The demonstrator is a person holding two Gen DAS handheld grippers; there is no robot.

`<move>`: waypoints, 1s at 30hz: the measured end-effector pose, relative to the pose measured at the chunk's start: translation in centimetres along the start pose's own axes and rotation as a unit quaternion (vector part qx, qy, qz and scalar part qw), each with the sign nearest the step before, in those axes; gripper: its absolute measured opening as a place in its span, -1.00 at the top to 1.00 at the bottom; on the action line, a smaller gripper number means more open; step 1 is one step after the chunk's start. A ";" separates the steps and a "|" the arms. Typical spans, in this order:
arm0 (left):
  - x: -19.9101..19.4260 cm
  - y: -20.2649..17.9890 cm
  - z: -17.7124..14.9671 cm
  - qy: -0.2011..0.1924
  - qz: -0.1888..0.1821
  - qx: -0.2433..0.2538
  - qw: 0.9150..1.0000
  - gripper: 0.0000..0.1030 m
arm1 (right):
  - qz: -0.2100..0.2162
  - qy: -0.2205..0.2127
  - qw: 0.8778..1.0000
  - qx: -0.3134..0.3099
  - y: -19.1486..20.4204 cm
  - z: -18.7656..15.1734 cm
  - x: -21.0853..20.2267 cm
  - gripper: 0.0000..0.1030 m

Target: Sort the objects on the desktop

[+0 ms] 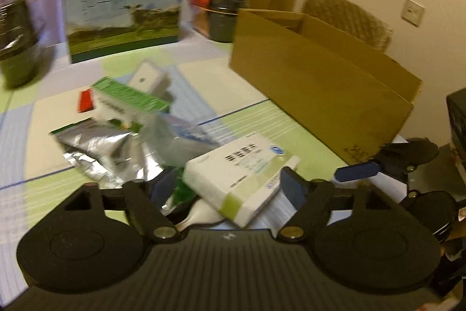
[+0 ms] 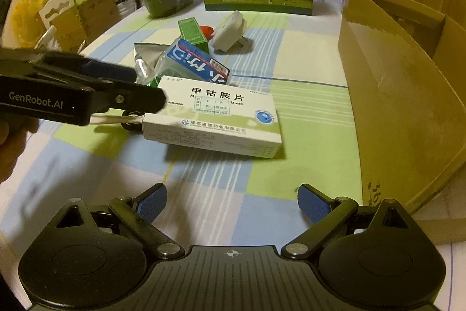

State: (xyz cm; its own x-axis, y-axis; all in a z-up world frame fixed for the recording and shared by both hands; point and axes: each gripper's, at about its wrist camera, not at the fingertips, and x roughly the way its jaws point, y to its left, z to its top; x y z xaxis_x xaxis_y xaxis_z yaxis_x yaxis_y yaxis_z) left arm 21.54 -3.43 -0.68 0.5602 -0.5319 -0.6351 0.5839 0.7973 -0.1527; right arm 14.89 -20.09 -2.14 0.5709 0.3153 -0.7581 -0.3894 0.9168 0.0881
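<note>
Where "GenRobot.AI" marks the left gripper (image 2: 151, 95), "甲钴胺片" labels the medicine box (image 2: 215, 115).

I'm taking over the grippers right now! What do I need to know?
Left gripper: at the left end of the white and green medicine box. The box sits between its jaws, but whether they have clamped it cannot be told.
Right gripper: jaws open, empty, low over the table in front of that box.
Pile behind the box: blue and white box, green box, white plug adapter, silver foil pouch.
Open cardboard box stands to the right, probably the bin. Its inside is hidden.
Done: cannot tell. Left: every item still on the table.
</note>
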 end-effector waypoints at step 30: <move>-3.3 4.1 -3.2 0.078 0.115 0.034 0.990 -0.69 | 0.015 -0.022 0.992 0.125 -0.6 1.7 0.8 -0.96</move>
State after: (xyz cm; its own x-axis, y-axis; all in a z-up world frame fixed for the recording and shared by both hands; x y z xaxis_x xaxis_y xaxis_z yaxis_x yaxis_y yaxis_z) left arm 20.18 2.47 -1.62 0.5875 -0.2839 -0.7578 0.4926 0.8684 0.0566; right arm 16.75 -19.95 -1.71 0.5952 0.3480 -0.7243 -0.2179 0.9375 0.2713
